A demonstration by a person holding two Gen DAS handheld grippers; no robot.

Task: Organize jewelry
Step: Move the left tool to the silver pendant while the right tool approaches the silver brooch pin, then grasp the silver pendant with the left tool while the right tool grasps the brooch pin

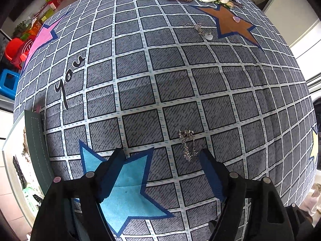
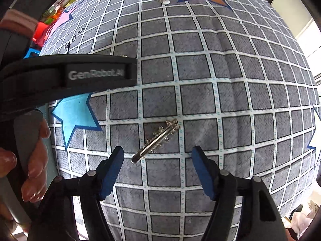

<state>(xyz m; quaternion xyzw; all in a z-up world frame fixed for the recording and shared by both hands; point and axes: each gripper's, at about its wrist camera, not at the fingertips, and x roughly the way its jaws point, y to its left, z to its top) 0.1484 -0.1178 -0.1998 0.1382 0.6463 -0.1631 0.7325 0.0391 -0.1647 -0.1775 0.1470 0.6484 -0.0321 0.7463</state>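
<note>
Grippers: right gripper [image 2: 157,152] and left gripper [image 1: 161,156] open | over silver chain [image 2: 156,139], ready to pinch | tablecloth [image 2: 200,70] middle

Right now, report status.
Left tool and right tool open, empty. Silver chain piece flat on checked cloth, just ahead. Nothing in the way.

"GenRobot.AI" on gripper [image 2: 68,76] (tablecloth [image 1: 180,92]: "You")

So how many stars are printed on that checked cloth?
4 for sure: pink star far left, brown star far end, blue star under left gripper, pale star right edge. Others may be hidden.
</note>
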